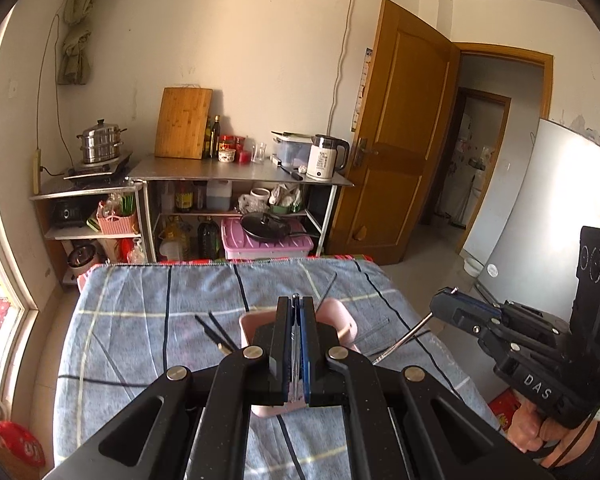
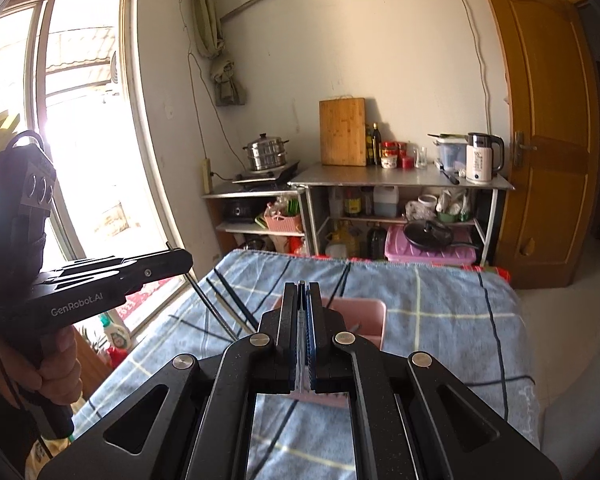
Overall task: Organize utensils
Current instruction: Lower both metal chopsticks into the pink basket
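Note:
A pink utensil holder point(image 1: 340, 322) stands on the blue checked cloth point(image 1: 140, 312) of the table. It also shows in the right wrist view point(image 2: 364, 318). My left gripper point(image 1: 296, 300) is shut on a thin metal utensil, held above the holder. My right gripper point(image 2: 301, 286) is shut on a silver chopstick point(image 1: 404, 340) that hangs down and to the left, beside the holder. In the left wrist view the right gripper point(image 1: 446, 294) is at the right. Dark chopsticks point(image 1: 216, 330) lie on the cloth left of the holder. The left gripper point(image 2: 180, 256) holds a dark stick point(image 2: 212, 308) that points down.
A metal kitchen shelf point(image 1: 240, 172) with kettle point(image 1: 326, 158), cutting board point(image 1: 184, 122) and bottles stands behind the table. A steamer pot point(image 1: 100, 142) sits at the left. An open wooden door point(image 1: 396, 132) is at the right, a window point(image 2: 60, 140) at the left. A black cable point(image 1: 100, 380) crosses the cloth.

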`<state>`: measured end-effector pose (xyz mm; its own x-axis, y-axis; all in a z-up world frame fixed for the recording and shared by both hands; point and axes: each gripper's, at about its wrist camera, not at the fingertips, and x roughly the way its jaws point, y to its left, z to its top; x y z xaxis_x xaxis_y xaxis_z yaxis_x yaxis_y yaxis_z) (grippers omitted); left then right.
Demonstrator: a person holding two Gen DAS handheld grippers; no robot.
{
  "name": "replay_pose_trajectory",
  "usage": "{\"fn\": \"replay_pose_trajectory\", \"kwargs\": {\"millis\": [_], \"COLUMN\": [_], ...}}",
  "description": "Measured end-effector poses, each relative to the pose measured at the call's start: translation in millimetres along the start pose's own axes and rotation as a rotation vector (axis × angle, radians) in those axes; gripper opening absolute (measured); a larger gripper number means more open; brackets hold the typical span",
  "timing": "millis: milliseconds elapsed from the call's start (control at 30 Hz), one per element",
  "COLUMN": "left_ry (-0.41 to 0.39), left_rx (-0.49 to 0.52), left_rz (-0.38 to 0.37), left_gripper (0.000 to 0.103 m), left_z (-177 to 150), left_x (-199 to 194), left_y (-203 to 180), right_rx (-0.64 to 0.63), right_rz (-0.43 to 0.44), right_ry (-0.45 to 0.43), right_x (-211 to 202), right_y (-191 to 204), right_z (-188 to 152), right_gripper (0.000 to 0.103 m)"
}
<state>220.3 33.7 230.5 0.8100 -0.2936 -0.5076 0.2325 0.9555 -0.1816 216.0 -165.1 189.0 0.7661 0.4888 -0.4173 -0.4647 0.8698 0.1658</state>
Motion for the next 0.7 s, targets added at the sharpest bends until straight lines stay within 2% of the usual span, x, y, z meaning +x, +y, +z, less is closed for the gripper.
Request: {"fn": "replay_pose_trajectory", "kwargs": {"millis": [233,700], "left_ry": [0.001,0.089], "left_rx": [0.008,-0.003], "left_rz": [0.018,0.036], "left_gripper": [0.003,0.003], "left_z": [14,-14], "left_x": [26,84], "left_y": [8,28], "right_rx": [0.002,0.009], "right_rz": [-0.004,-0.007], "right_ry": [-0.007,0.058], "right_x": [22,63], "right_y": [0,-6], "right_z": [9,-7], "right_gripper": [0.004,0.004]}}
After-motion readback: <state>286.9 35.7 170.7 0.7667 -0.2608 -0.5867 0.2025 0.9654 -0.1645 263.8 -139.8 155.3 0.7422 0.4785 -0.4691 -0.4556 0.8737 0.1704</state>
